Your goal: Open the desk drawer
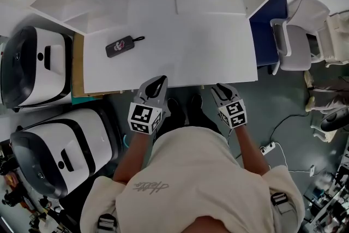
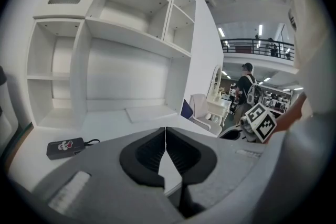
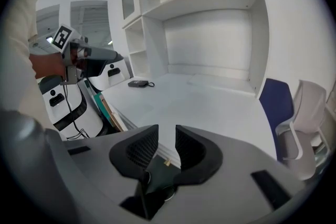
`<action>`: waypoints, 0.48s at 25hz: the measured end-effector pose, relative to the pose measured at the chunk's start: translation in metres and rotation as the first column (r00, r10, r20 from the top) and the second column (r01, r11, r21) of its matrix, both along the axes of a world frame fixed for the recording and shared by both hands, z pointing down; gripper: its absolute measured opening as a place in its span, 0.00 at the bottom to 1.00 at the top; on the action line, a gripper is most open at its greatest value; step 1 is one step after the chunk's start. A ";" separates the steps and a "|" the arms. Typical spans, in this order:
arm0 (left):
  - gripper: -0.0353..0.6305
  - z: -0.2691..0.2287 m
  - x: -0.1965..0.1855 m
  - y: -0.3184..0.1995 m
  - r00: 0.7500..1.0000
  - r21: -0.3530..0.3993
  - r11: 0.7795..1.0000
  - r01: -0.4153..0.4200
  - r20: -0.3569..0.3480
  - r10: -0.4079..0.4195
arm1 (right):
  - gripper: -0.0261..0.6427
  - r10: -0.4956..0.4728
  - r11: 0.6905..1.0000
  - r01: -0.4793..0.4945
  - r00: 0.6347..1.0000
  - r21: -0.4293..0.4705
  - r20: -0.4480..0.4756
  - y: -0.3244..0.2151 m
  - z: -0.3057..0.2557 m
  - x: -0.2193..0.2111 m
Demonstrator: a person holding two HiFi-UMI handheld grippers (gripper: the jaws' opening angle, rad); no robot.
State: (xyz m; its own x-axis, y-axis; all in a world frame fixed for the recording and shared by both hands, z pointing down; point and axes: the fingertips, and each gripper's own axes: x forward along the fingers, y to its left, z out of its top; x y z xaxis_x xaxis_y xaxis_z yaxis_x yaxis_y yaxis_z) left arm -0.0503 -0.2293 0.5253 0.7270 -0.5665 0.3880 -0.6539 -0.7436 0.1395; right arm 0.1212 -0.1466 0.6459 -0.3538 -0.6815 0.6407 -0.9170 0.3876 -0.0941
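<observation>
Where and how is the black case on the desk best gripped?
Pinch the black case across its narrow width at mid-length, coming from above: it lies flat on the desk, long and slim, and its thin cord probably offers no firm hold.

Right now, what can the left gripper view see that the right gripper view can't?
Only the left gripper view shows a person with a backpack far off, a balcony railing, and the left gripper with its jaws shut together. Only the right gripper view shows the white-and-black machines beside the desk, and the right gripper with its jaws apart. Both show the white desk, the empty shelves and the small black pouch lying on the desk.
</observation>
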 end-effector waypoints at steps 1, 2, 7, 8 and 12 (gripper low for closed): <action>0.08 0.003 0.002 0.001 1.000 -0.007 1.000 -0.006 0.002 0.006 | 0.17 -0.009 1.000 0.009 1.000 -0.020 -0.004 0.002 0.009 -0.001; 0.08 0.007 0.005 0.001 1.000 -0.013 1.000 -0.011 0.003 0.011 | 0.17 -0.019 0.999 0.019 1.000 -0.035 -0.009 0.003 0.017 -0.003; 0.08 0.021 0.010 0.004 1.000 -0.044 0.999 -0.018 0.015 0.019 | 0.17 -0.065 0.992 0.062 0.997 -0.109 -0.029 0.011 0.055 -0.010; 0.08 0.024 0.010 0.004 1.000 -0.051 0.999 -0.018 0.017 0.019 | 0.17 -0.067 0.990 0.063 0.997 -0.130 -0.026 0.013 0.064 -0.011; 0.08 0.031 0.009 0.006 0.999 -0.065 0.998 -0.017 0.031 0.019 | 0.17 -0.046 0.978 0.045 0.999 -0.204 0.003 0.017 0.097 -0.013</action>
State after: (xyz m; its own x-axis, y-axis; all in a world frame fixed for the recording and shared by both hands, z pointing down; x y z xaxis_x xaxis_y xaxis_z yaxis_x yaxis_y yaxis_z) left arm -0.0416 -0.2234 0.5565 0.7239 -0.5264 0.4460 -0.6451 -0.7456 0.1671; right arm 0.1081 -0.1298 0.7431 -0.3798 -0.5199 0.7651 -0.8992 0.4019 -0.1733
